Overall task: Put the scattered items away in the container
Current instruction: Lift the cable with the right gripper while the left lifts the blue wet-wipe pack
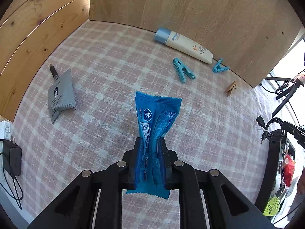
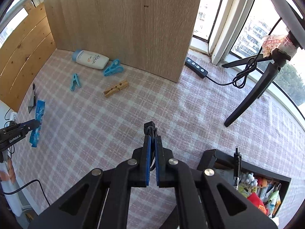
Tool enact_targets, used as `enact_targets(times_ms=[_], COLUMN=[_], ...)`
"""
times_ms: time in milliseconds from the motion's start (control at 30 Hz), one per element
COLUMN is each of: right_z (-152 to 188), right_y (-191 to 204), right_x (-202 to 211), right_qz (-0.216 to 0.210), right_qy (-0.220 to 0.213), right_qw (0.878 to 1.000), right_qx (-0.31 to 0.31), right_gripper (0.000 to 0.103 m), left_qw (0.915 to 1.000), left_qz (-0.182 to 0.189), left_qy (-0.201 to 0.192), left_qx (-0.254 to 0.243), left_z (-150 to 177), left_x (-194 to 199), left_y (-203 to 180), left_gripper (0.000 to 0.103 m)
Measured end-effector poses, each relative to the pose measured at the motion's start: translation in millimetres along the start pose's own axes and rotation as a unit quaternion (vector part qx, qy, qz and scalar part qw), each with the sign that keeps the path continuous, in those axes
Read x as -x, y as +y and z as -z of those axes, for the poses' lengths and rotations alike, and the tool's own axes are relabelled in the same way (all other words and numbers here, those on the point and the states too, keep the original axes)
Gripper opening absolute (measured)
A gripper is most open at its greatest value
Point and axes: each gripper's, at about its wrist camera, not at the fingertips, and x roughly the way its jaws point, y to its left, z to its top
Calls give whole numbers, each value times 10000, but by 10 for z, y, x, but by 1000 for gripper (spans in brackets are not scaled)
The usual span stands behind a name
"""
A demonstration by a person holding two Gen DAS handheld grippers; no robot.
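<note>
Pinching blue packet (image 1: 155,114): left claw (image 1: 150,143)

The left wrist camera is sitting just behind the left gripper (image 1: 150,143), looking forward and down at the pink checked cloth (image 1: 106,72). The right wrist camera is looking the same way from farther right, behind the right gripper (image 2: 152,139). Both are seeing the white sunscreen tube with a blue cap (image 1: 184,44) (image 2: 91,59) and the tall wooden board (image 1: 190,5) (image 2: 124,22).
</note>
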Motion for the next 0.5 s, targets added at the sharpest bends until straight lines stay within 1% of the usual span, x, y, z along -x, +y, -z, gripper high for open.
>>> enact_targets(times_ms=[100,200,267,367,500], right_z=[25,55,81,207,441], right_y=[-107,-273,-416,-608,-915], right_x=[139,364,552,892,1375], right_qz=[-21,-54,-98,-197,-193], right_qy=[-79,-212,-329,-518,-822], right_qw=[10000,9997,9992,9976,9941], right_qx=[-50,-137,-212,-404,-681], right_gripper=[4,4,4,4,4], left_qw=[9998,9985,9967,9920,9814], left_qz=[145,341,486,770,1148], left_qy=[-95,-218,-307,-410,-487], left_qx=[-136,-373,-570,-907,-1462], left_z=[-15,-21,8,58,175], left_x=[156,262,404,597,815], left_y=[-128,-409,-619,-1008,-1612], left_gripper=[15,15,15,15,15])
